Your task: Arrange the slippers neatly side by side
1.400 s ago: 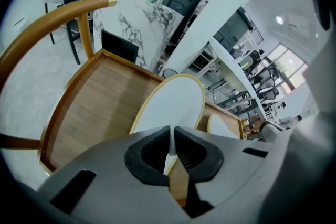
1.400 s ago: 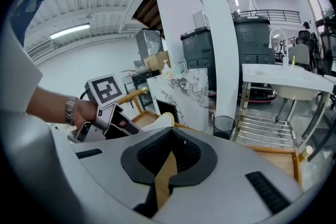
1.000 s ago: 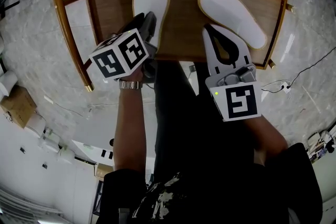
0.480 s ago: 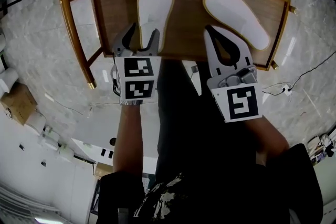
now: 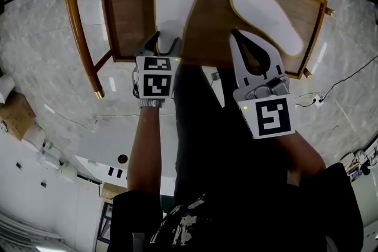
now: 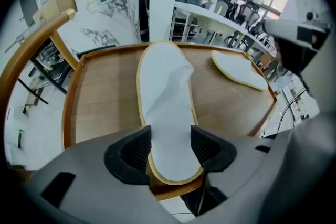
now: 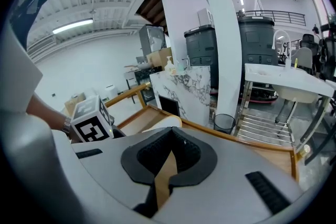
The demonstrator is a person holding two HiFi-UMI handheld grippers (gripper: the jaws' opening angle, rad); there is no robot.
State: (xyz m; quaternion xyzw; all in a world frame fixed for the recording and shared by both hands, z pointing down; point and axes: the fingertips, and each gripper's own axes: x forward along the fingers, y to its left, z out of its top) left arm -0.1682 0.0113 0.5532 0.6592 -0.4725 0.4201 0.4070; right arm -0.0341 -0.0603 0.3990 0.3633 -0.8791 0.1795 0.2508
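The wooden counter (image 5: 130, 9) with its raised rim carries both slippers. The left slipper (image 5: 174, 0) lies straight, toe pointing away from the person, heel right at the near edge. The right slipper (image 5: 266, 18) lies well apart from it and skewed, its toe swung out toward the right-hand rim, so the pair is not yet side by side.

The left gripper (image 5: 162, 43) sits at the left slipper's heel. Its jaws are spread wide and straddle that heel, a pad on each side; they seem not to press on it, though the left gripper view leaves the contact hard to judge. The right gripper (image 5: 236, 33) hangs over the near edge just short of the right slipper's heel, its jaws pressed together on nothing.

The risks lie mostly at that near edge. Any pull toward the person could drag the left heel off the counter and let the slipper tip and drop. Squeezing its soft sides could buckle the sole rather than grip it. A shove with the closed right jaws could spin the skewed slipper further or run it into the rim.
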